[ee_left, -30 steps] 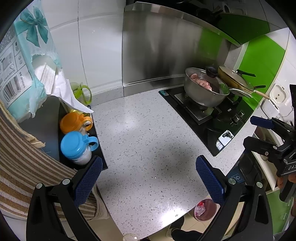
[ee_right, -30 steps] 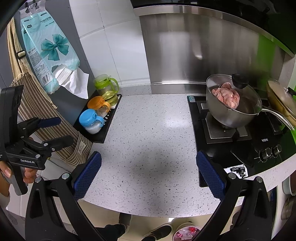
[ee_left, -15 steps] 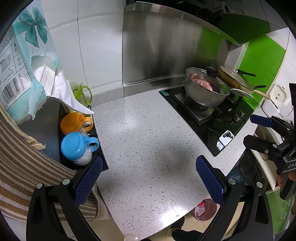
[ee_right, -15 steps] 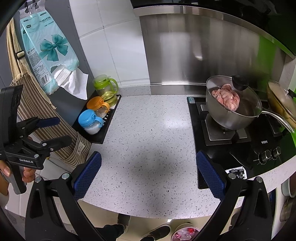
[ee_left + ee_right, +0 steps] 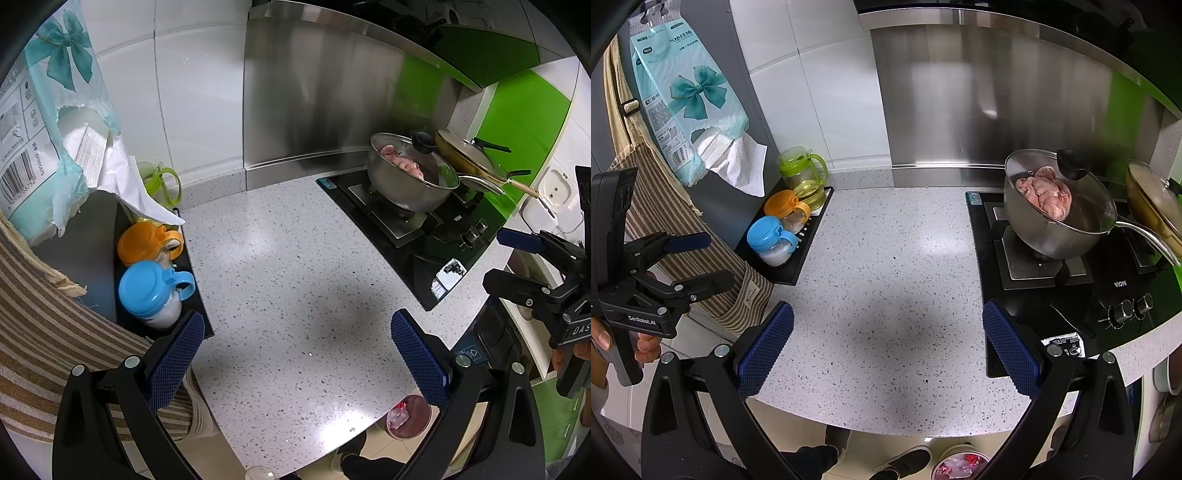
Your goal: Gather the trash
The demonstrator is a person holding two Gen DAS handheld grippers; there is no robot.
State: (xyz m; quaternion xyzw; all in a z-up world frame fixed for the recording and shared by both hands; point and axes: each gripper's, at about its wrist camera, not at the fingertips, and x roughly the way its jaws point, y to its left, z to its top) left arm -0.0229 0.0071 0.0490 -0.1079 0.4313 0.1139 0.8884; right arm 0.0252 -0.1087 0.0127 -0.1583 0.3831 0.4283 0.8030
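Note:
A speckled white kitchen counter lies under both grippers, with no loose trash showing on it. A round bin with pink and red scraps stands on the floor below the counter's front edge; it also shows in the right wrist view. My left gripper is open and empty above the counter's front. My right gripper is open and empty above the counter too. Each gripper shows in the other's view, the right one at far right, the left one at far left.
A black tray at the left holds blue, orange and green lidded jars. A tissue pack hangs above a striped towel. A hob at the right carries a lidded pot of meat and a pan.
Both views have shifted only slightly; the grippers stay open and empty over the counter.

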